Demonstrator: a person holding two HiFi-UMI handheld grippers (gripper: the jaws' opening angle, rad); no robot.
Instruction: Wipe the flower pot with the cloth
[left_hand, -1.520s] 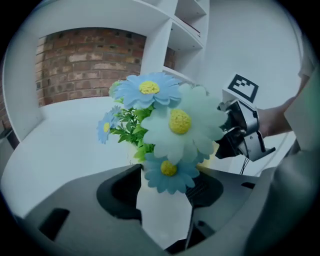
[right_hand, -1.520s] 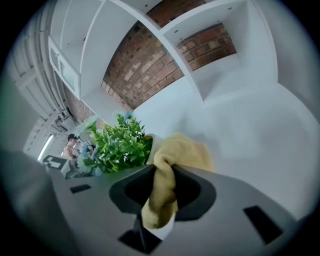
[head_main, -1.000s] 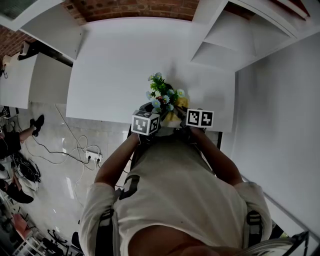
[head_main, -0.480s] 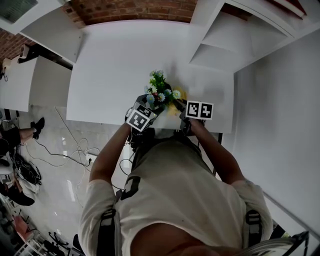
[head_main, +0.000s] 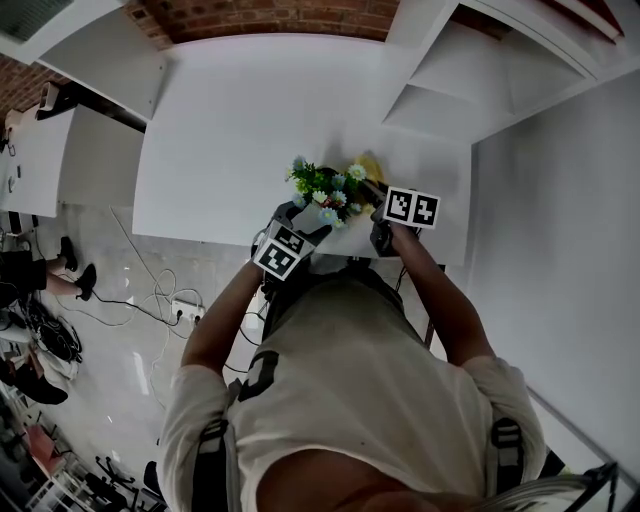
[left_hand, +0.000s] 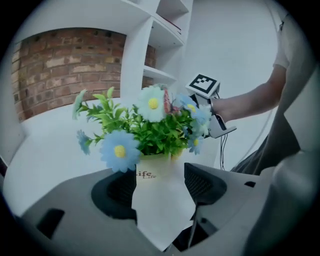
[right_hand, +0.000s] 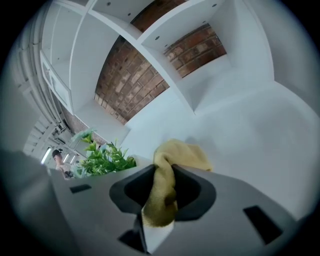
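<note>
A white paper-wrapped flower pot (left_hand: 159, 192) with blue and white artificial flowers (left_hand: 150, 125) sits between the pads of my left gripper (left_hand: 160, 185), which grips it on both sides. In the head view the flowers (head_main: 325, 190) lean to the left over the white table's near edge, and my left gripper (head_main: 303, 217) is just below them. My right gripper (right_hand: 162, 192) is shut on a yellow cloth (right_hand: 167, 185), whose free end bunches out past the jaws. From overhead the cloth (head_main: 365, 165) is just right of the flowers, with my right gripper (head_main: 378, 195) beside it.
The white table (head_main: 230, 130) runs away from me to a brick wall. White shelving (head_main: 470, 80) stands at the back right and a white wall on the right. Cables and a power strip (head_main: 185, 310) lie on the floor at the left.
The pot and flowers have moved farther over the table and tipped to the left as my left gripper rolled. My right gripper has carried the cloth up and to the right of the flowers.
</note>
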